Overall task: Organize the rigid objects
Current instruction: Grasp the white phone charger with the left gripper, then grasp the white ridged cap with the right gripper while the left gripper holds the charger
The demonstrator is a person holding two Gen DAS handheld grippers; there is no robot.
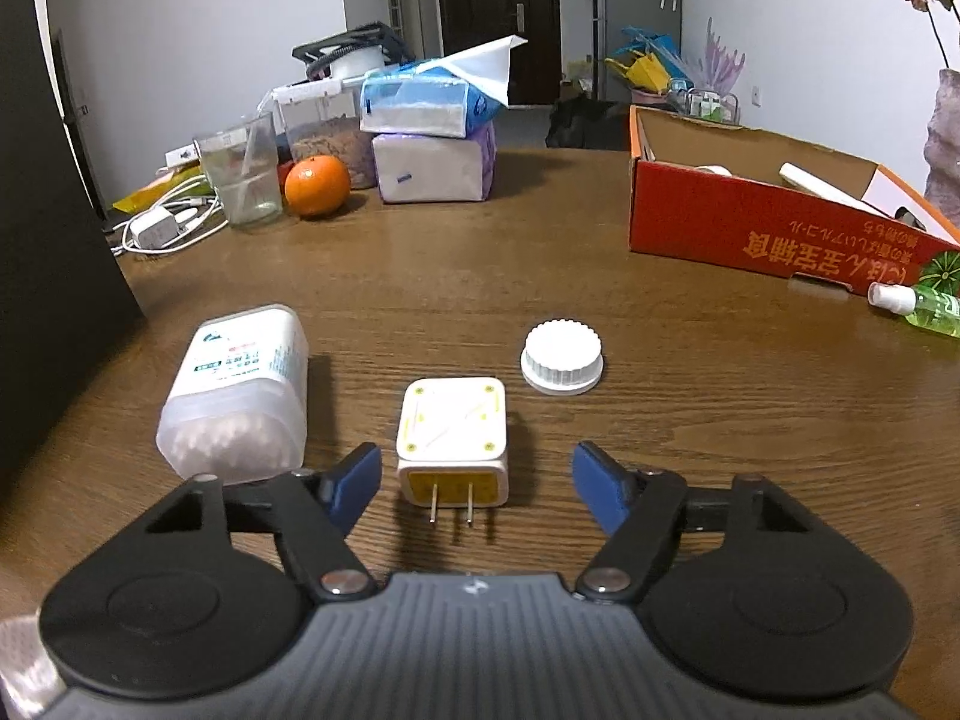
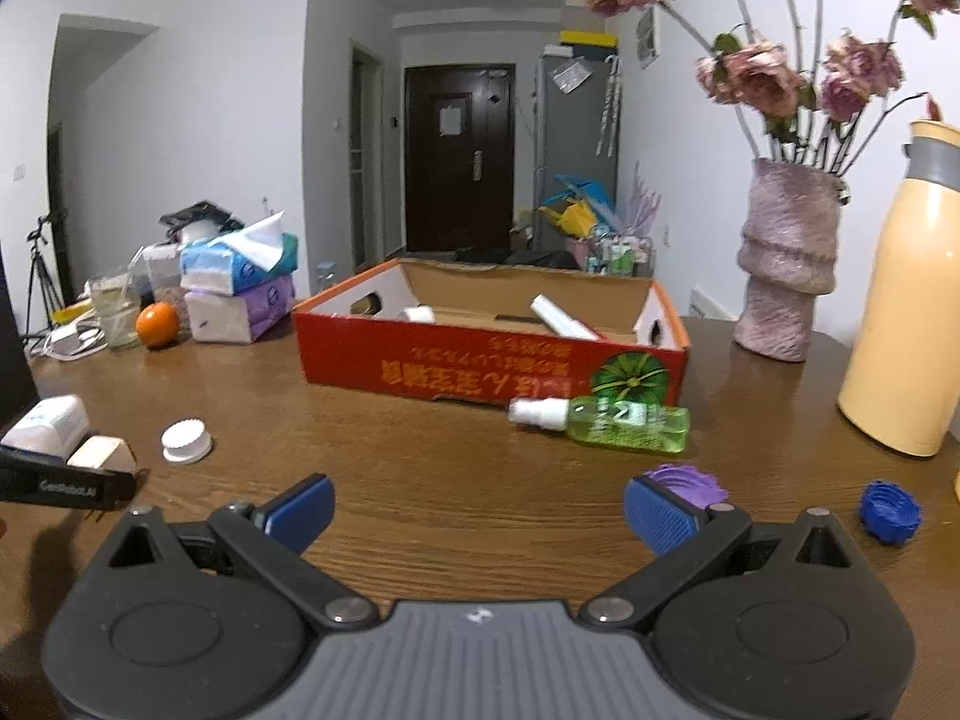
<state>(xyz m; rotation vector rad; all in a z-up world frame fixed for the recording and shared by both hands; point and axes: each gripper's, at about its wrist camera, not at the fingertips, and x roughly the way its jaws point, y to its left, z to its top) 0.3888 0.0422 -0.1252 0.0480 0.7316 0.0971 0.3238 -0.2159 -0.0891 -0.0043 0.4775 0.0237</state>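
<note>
Here the charger sits between cotton-swab box and white cap.

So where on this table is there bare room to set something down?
Bare wood lies between the white cap and the red box, and mid-table between the orange and the box. Crowded: the far corner around the tissue packs, and the near strip with the cotton swab box and plug adapter.

white plug adapter, red box, orange fruit

Home: wooden table, flower vase
</note>
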